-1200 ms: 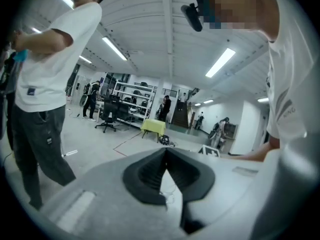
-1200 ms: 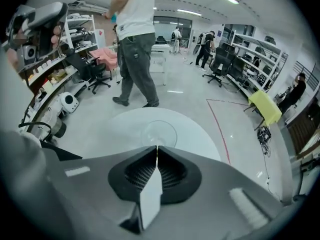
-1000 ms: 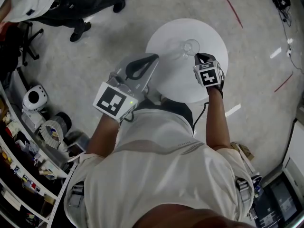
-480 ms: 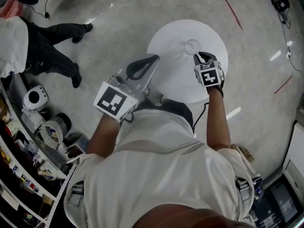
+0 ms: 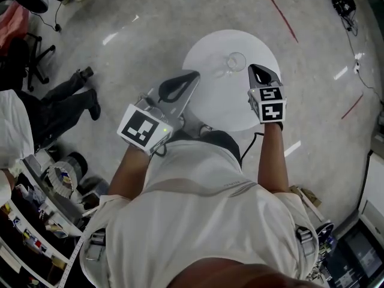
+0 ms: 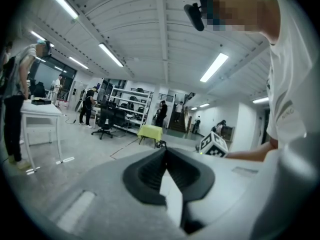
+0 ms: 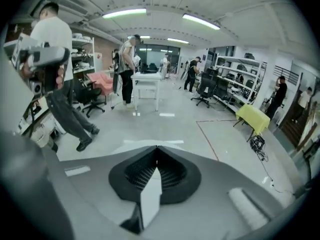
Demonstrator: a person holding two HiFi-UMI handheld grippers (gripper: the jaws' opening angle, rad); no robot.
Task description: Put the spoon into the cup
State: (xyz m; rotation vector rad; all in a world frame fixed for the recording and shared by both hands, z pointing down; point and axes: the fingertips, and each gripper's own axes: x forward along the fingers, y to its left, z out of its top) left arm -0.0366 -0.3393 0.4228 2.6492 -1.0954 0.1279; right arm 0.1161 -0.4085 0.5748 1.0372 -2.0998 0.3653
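A clear glass cup [image 5: 236, 60] stands upright near the far side of the round white table [image 5: 210, 98]. A faint pale streak [image 5: 218, 71] runs from the cup toward the lower left; I cannot tell whether it is the spoon. My right gripper [image 5: 252, 68] hovers just right of the cup, apart from it, shut and holding nothing. My left gripper [image 5: 193, 75] sits at the table's left edge, also shut and holding nothing. In the left gripper view [image 6: 165, 151] and the right gripper view [image 7: 157, 148] the jaws meet at the tip, and neither view shows the cup.
A person's legs [image 5: 66, 101] are on the floor to the left, near shelves and clutter [image 5: 54, 167]. Red tape lines [image 5: 277, 11] cross the grey floor. The right gripper view shows people [image 7: 55, 69], a white table [image 7: 147, 79] and office chairs [image 7: 205, 89] in the room.
My right gripper has drawn back a little from the cup, toward me and to the right. The person at the left has walked on. The left gripper has barely moved.
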